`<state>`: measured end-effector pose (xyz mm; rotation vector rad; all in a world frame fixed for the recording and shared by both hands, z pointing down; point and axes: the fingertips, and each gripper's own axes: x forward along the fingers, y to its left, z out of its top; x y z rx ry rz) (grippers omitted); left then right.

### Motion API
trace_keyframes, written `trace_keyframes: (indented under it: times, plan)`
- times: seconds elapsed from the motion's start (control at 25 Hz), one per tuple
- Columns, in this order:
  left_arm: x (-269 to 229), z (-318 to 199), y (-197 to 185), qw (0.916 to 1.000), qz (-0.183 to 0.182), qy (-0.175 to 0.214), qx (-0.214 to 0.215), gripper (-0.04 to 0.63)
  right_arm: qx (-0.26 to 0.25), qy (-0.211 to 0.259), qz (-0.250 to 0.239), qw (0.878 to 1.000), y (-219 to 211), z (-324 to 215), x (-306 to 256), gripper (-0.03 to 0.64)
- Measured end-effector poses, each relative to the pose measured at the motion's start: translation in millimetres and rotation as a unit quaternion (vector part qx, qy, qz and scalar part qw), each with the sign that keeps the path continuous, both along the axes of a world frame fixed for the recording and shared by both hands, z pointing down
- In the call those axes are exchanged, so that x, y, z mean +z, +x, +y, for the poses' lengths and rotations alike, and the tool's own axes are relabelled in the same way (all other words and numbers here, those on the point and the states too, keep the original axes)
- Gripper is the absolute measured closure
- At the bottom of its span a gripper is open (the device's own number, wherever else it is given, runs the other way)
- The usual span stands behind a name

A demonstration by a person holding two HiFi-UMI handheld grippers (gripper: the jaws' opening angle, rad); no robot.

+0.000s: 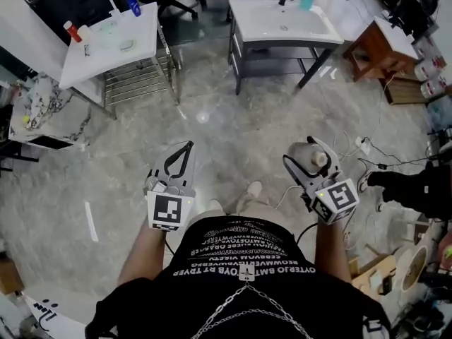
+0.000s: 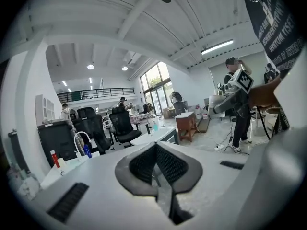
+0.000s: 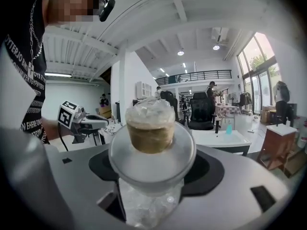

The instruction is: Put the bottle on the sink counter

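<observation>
Pale marbled floor [image 1: 233, 111] lies between you and the white sink surface [image 1: 244, 25] ahead, which is well apart from where you stand. Your right tool [image 1: 305, 159] is clenched round the clear bottle [image 3: 151, 152], whose capped end points away along the jaws. Hold it firmly, carry it over and turn it upright before setting it down beside the basin. Both forearms hang low at your waist, and the left tool [image 1: 185, 150] is closed on nothing.
</observation>
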<state>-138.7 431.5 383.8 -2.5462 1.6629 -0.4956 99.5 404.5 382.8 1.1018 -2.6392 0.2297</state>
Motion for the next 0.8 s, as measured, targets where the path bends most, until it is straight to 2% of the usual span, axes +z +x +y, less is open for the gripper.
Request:
trace_keyframes:
  times: [0.36,0.6,0.8]
  plan:
    - [-24,16,-20,0.9994,0.014,0.03,0.005,0.589,0.008,-0.005,0.013,1.0,-19,27,-1,0.281]
    - [-17,-2,-15,0.9996,0.0,0.026,0.012,0.589,0.005,0.003,0.016,1.0,-17,8,2,0.281]
    - [-16,-38,-9,0.9997,-0.001,0.021,0.008,0.589,-0.005,0.013,0.007,1.0,-14,-31,-1,0.281]
